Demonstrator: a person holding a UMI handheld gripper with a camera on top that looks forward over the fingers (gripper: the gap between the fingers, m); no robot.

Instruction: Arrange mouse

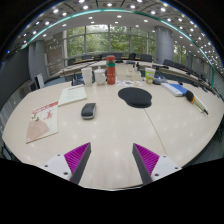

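Observation:
A dark grey mouse (88,110) lies on the pale table (110,135), well beyond my fingers and left of their line. A black round mouse pad (135,97) lies farther back and to the right of the mouse. My gripper (112,158) is open and empty, its purple-padded fingers (76,156) spread wide over bare tabletop near the front edge. Nothing stands between them.
A magazine (42,121) lies at the left, a white sheet (72,95) behind the mouse. A red and white bottle (110,71), cups and small containers stand at the back. A blue object (176,88) and papers lie at the right. Chairs ring the table.

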